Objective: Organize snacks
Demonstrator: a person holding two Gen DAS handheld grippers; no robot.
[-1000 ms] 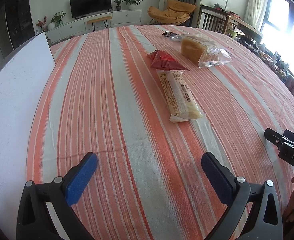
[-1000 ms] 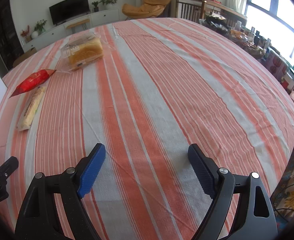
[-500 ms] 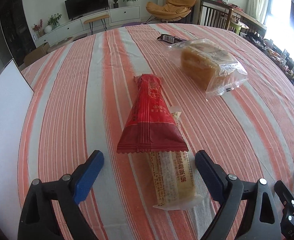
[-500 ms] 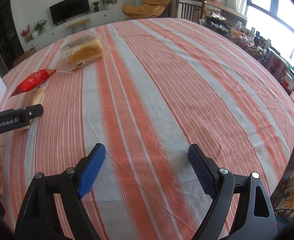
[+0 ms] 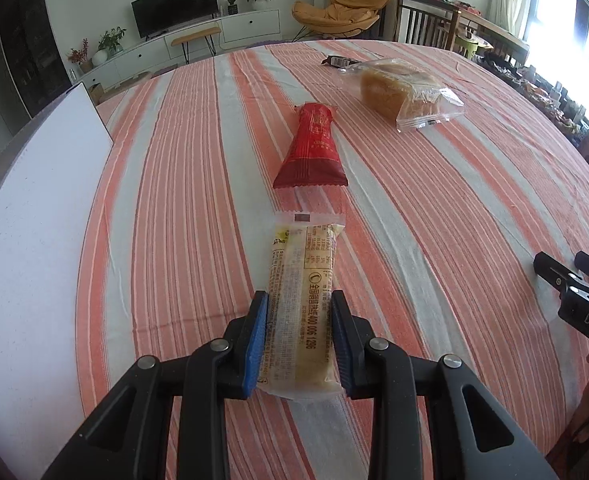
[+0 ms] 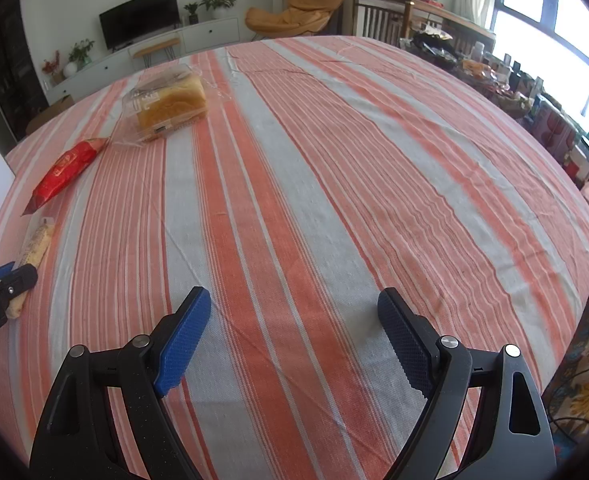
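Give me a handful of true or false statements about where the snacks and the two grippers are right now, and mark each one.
1. The left gripper has its fingers closed on the pale yellow snack bar. True.
2. The right gripper holds the red snack packet. False: its fingers are spread apart with nothing between them, and the packet lies on the striped tablecloth.
3. The bagged bread is beyond the red packet in the left wrist view. True.
4. The red packet rests on top of the bread. False: they lie apart on the cloth.
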